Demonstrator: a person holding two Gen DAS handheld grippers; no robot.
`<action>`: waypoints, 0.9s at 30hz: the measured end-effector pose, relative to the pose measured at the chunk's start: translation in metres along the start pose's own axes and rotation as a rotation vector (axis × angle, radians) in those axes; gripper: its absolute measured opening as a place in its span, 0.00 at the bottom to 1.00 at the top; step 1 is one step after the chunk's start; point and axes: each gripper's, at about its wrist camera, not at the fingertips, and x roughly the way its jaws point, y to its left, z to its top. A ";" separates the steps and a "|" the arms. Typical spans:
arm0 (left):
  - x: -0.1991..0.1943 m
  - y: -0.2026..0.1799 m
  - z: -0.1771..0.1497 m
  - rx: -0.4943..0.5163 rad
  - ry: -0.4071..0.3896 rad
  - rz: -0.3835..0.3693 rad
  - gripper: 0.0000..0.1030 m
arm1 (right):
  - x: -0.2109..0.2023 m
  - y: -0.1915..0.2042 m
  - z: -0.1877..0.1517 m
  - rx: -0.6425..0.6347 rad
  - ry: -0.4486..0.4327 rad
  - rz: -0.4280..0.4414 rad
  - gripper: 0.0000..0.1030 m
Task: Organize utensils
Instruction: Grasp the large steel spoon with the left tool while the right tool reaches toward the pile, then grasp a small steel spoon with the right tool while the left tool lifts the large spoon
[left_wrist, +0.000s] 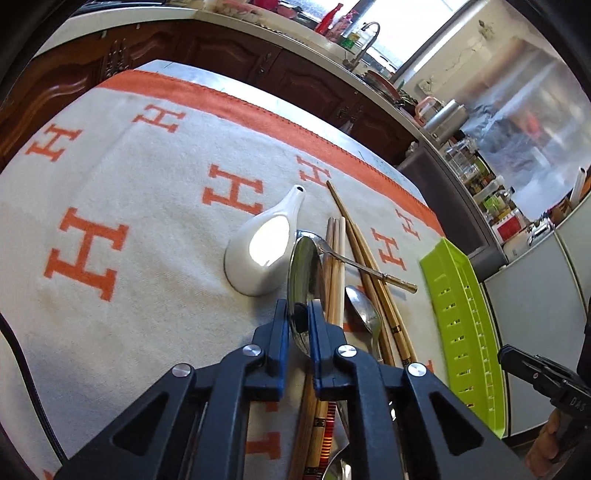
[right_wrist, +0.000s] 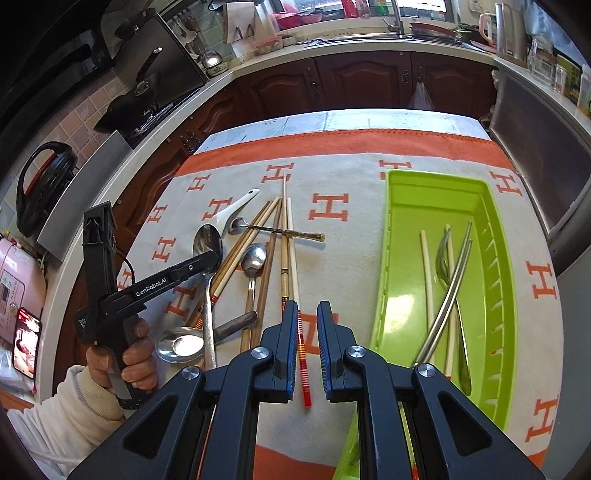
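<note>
Lying in the green tray (right_wrist: 495, 236): 2 white chopsticks (right_wrist: 427, 280), seemingly 2 metal ones (right_wrist: 448, 291).

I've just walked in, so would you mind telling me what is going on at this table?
A person is sorting utensils with a handheld gripper in each hand. The left gripper is shut on the bowl of a metal spoon in the pile of spoons and chopsticks on the cloth. The right gripper hangs over the cloth beside the green tray, gripping nothing. The tray already holds a few chopsticks and metal utensils; a white ceramic spoon is still outside.
</note>
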 end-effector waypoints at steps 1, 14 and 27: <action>0.001 0.002 0.000 -0.015 0.005 0.018 0.03 | 0.001 0.002 0.003 -0.008 0.001 0.000 0.10; -0.010 0.010 0.002 -0.132 0.100 0.055 0.01 | 0.082 0.073 0.064 -0.398 0.077 -0.007 0.11; -0.025 0.019 0.006 -0.154 0.107 0.048 0.01 | 0.166 0.098 0.080 -0.675 0.152 -0.071 0.13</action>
